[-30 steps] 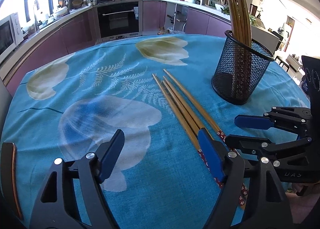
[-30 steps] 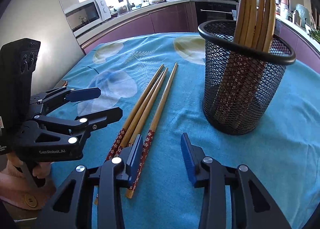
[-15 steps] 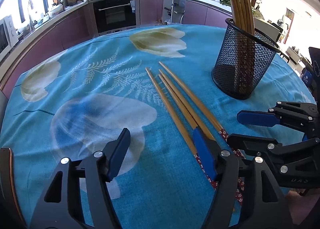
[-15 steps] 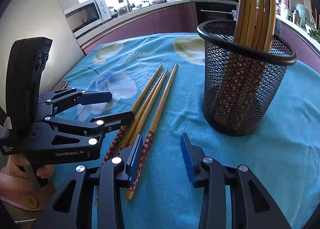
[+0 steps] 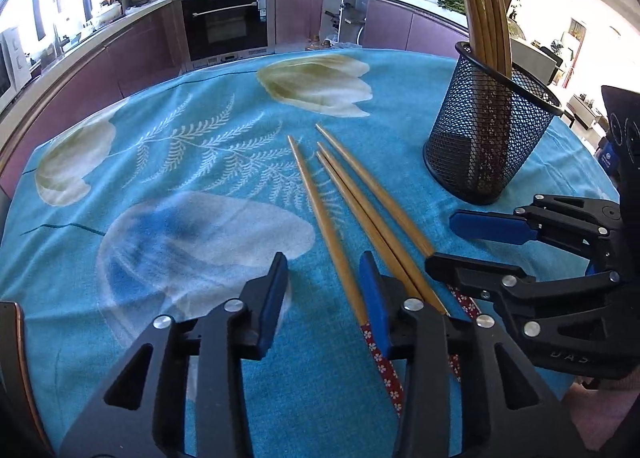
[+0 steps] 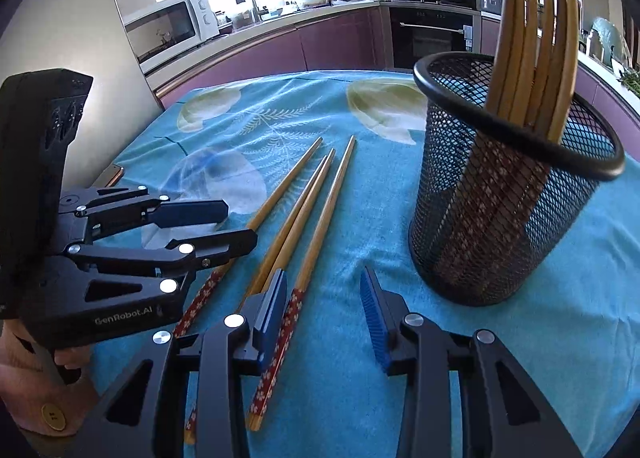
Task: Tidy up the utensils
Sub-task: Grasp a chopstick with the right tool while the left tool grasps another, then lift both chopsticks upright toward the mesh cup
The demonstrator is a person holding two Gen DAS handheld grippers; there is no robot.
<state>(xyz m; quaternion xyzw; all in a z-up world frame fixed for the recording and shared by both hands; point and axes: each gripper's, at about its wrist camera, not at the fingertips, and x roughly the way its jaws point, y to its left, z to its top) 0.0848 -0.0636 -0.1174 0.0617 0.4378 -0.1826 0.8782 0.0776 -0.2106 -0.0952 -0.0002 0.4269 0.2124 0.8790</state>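
Left wrist view: the left tongs (image 5: 324,290) have just been closing, their gap now much narrower than a second ago, yet the pads press on nothing; the leftmost of the three loose chopsticks (image 5: 326,223) lies close by the right-hand pad, not visibly pinched. These chopsticks lie on the surface (image 5: 168,161) just left of the mesh holder (image 5: 486,145), which already stands full of chopsticks.

Right wrist view: the right tongs (image 6: 325,310) stand partly apart and empty, near the holder's (image 6: 508,193) base, the rightmost chopstick (image 6: 320,232) beside the left pad. The left tongs (image 6: 224,227) hover over the patterned handles. A grasp looks imminent, not made.
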